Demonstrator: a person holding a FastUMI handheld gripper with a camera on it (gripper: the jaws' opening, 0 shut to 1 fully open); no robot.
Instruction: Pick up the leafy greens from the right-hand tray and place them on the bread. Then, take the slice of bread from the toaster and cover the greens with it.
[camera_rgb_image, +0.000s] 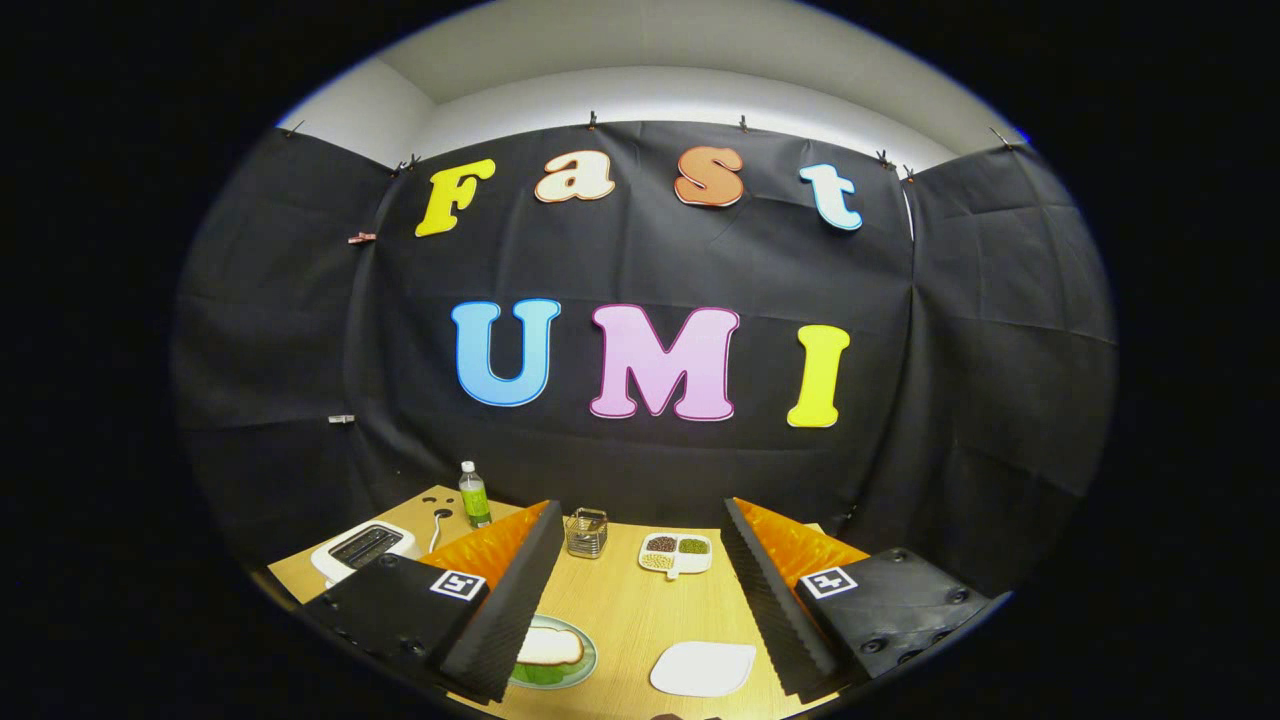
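Gripper view: bread (549, 647) between spread fingers (505, 600).

The gripper (640, 600) hovers above the table with its jaws spread wide apart, nothing between them. The left finger (505, 610) and the right finger (775, 600) angle outward from far to near, ridged black pads facing each other, orange backing behind, and black mounts with square markers outside.
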